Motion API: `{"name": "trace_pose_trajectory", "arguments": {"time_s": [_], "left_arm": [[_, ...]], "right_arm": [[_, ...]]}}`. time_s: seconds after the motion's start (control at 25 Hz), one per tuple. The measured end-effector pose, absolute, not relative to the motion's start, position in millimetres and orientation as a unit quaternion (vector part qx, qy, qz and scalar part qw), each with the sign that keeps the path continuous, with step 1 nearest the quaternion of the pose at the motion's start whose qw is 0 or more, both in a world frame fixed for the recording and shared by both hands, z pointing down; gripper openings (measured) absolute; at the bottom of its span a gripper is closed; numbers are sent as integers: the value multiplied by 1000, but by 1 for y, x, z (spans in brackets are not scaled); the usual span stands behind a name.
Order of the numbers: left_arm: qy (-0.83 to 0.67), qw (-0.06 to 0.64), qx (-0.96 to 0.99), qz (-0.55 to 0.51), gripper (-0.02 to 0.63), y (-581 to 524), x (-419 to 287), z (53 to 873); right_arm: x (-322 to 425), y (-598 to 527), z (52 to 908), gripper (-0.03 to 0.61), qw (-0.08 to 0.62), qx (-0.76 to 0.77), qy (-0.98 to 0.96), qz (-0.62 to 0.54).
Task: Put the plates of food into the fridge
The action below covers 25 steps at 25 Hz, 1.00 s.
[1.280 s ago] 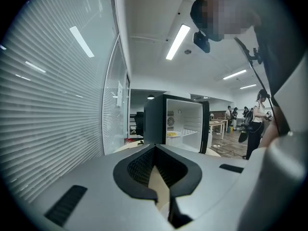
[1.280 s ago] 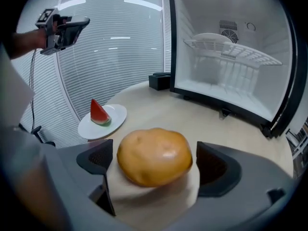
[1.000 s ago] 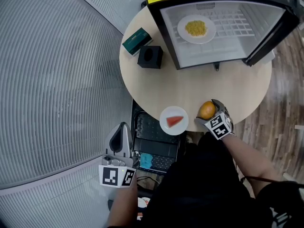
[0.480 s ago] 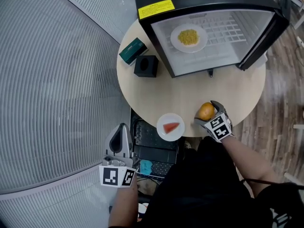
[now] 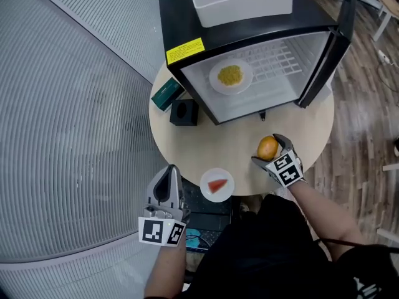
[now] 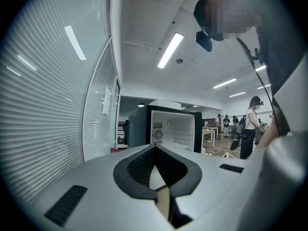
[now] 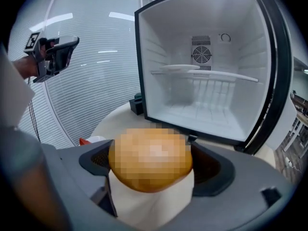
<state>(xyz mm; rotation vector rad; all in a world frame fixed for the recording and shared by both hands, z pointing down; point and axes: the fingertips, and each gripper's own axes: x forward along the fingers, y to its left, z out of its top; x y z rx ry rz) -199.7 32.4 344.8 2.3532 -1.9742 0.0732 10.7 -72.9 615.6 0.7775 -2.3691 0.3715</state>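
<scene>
Grey L gripper (image 5: 167, 179) hangs off the table's left side, jaws pressed together, nothing in them. Flat green box (image 5: 164, 95) & black cube (image 5: 184, 112) sit on the round pale table (image 5: 230, 139). Small round plate (image 5: 206, 190) w/ a red wedge (image 5: 217, 185) is at the near edge. Black fridge (image 5: 187, 17) has its door open, w/ a white plate (image 5: 217, 83) of yellow crumbs (image 5: 230, 75) on its shelf. R gripper (image 5: 273, 154) pinches a smooth round orange ball (image 5: 267, 146).

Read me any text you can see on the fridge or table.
Yellow label on the fridge top edge: dark print, too small to read.
Green box on the table: no legible print.
Nothing else shows readable words or numbers.
</scene>
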Motion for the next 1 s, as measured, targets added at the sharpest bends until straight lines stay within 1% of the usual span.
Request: {"name": "trace_pose_trajectory", "arguments": {"time_s": [0.16, 0.76, 1.0], "left_arm": [[-624, 28, 780, 20, 6, 19, -178, 337], [-602, -12, 799, 11, 6, -45, -137, 300], [-596, -16, 803, 8, 6, -61, -122, 291]], "right_arm": [[22, -92, 592, 502, 285, 312, -896, 137], [49, -153, 498, 502, 229, 340, -909, 76], [55, -177, 474, 502, 214, 347, -911, 64]]}}
